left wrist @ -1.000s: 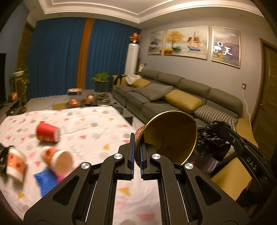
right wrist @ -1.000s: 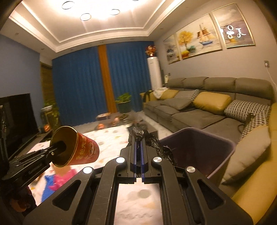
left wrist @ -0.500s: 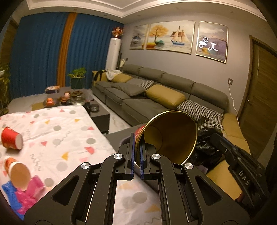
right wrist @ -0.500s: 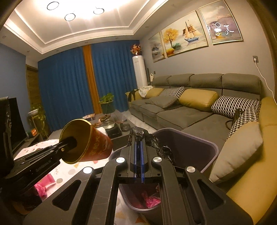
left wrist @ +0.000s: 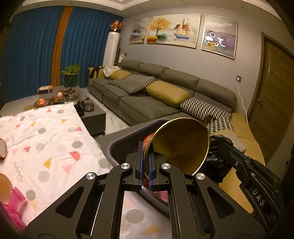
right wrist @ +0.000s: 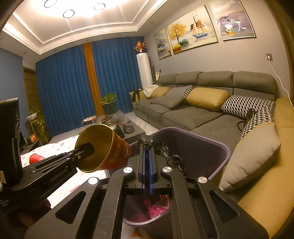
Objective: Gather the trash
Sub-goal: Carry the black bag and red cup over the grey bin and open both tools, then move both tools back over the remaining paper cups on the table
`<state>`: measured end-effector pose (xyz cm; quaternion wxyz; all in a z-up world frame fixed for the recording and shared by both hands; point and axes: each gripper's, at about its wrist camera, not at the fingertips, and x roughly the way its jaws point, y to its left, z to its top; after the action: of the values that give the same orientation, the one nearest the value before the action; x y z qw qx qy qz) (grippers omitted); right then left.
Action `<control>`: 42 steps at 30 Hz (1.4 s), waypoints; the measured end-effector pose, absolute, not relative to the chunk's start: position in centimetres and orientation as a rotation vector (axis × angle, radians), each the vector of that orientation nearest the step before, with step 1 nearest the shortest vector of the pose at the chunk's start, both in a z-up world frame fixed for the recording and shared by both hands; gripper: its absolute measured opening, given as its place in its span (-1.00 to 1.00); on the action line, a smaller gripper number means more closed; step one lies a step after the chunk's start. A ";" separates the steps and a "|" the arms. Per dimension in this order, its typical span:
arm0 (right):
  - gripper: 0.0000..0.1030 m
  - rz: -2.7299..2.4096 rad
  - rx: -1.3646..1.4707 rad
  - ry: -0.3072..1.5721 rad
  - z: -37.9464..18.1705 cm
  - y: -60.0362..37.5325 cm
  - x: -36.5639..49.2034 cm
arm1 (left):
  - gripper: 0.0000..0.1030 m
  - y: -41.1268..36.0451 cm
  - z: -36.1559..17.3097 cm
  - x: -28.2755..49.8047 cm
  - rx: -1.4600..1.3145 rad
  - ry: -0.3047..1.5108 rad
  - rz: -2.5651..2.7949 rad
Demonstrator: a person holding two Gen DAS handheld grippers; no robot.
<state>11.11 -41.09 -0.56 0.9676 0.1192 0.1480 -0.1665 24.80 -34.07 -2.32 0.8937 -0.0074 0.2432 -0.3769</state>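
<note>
Warm, dim room light comes from recessed ceiling lights [right wrist: 68,13] that blow out to white glare in the right view. Both fisheye pictures bend strongly at the edges, with black vignetted corners. Focus stays fairly sharp.

- Grey wall [left wrist: 216,69] with three framed paintings [left wrist: 174,29] in a row (a sailing ship in the middle one).
- Long grey sofa [left wrist: 147,103] below them, with mustard and houndstooth cushions [left wrist: 168,91].
- Blue curtains [right wrist: 64,92] with one orange strip across the far end.
- White standing air conditioner [right wrist: 145,69] in the corner.
- Potted plant [left wrist: 70,77] beside a dark coffee table [left wrist: 95,117].
- Recessed ceiling lights [right wrist: 68,12], lit.
- Wooden door [left wrist: 273,103] at right.
</note>
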 end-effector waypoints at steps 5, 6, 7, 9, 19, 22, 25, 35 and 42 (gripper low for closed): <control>-0.91 -0.341 0.247 0.311 -0.6 -40.5 11.2 | -0.92 -34.9 -3.1 25.3 -0.013 0.528 -0.790; -0.91 -0.342 0.247 0.312 -0.6 -40.5 11.2 | -0.92 -35.0 -3.2 25.3 -0.014 0.530 -0.790; -0.91 -0.343 0.248 0.314 -0.6 -40.5 11.3 | -0.92 -35.0 -3.3 25.4 -0.015 0.533 -0.789; -0.91 -0.344 0.249 0.317 -0.7 -40.6 11.3 | -0.92 -35.2 -3.5 25.7 -0.018 0.541 -0.790; -0.91 -0.357 0.257 0.342 -0.7 -40.6 11.5 | -0.81 -35.9 -4.3 25.7 -0.017 0.585 -0.810; -0.89 -0.362 0.263 0.342 -0.7 -40.5 11.5 | -0.41 -35.6 -4.4 25.8 -0.032 0.594 -0.805; -0.87 -0.365 0.264 0.345 -0.8 -40.6 11.5 | 0.11 -35.1 -4.5 25.6 -0.045 0.589 -0.783; -0.05 -0.382 0.266 0.316 -0.2 -40.2 10.6 | 0.77 -30.3 -3.5 23.6 -0.081 0.532 -0.622; 0.44 -0.398 0.255 0.283 0.5 -38.9 8.6 | 0.89 -25.3 -2.1 20.4 -0.069 0.461 -0.487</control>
<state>8.63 -38.92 0.55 0.9623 0.1259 0.1395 -0.1964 20.45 -25.27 -2.15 0.9438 -0.0340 0.2262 -0.2388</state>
